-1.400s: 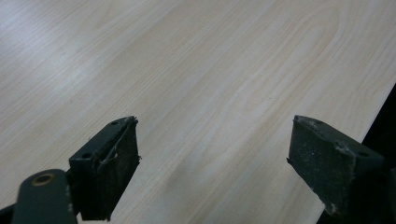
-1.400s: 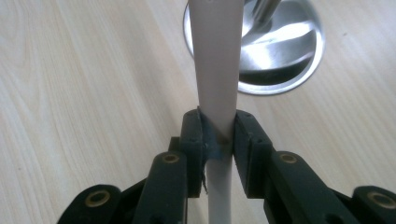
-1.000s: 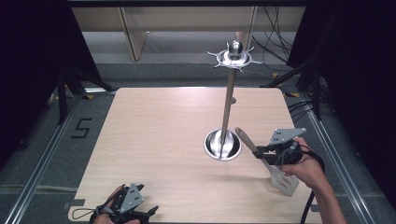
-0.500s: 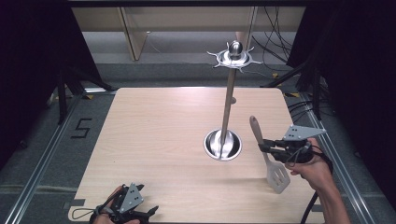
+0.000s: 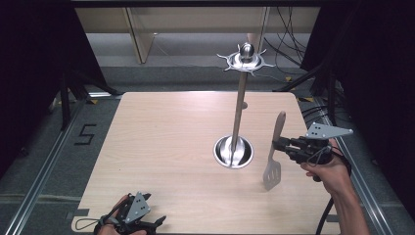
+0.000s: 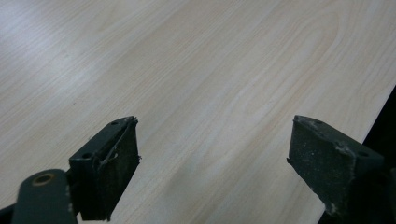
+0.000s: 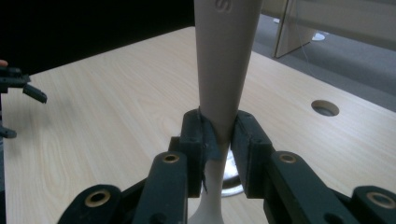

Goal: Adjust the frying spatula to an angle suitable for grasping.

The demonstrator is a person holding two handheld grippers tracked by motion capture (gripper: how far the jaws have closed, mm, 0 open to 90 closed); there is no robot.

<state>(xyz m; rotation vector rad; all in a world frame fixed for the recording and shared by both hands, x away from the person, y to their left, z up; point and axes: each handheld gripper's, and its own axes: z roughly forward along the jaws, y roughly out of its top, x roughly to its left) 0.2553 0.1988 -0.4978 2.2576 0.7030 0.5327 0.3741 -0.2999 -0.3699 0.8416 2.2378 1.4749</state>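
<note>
While the left gripper [image 5: 159, 221] rests with jaws wide apart and empty at the table's [image 5: 161, 137] near edge, well apart from the metal stand [image 5: 238, 117], the right gripper [image 5: 277, 145] clamps the spatula [image 5: 274, 156]. The spatula hangs upright just right of the stand's base, blade down, clear of the table.

Matt plastic spatula [image 5: 274, 147], shiny metal stand [image 5: 239, 111]

- The beige slotted spatula [image 5: 274, 155] stands nearly upright in the air, handle up, perforated blade down.
- Its narrow neck is pinched, lifted above the tabletop [image 5: 166, 147], just right of the metal stand's base [image 5: 234, 152].
</note>
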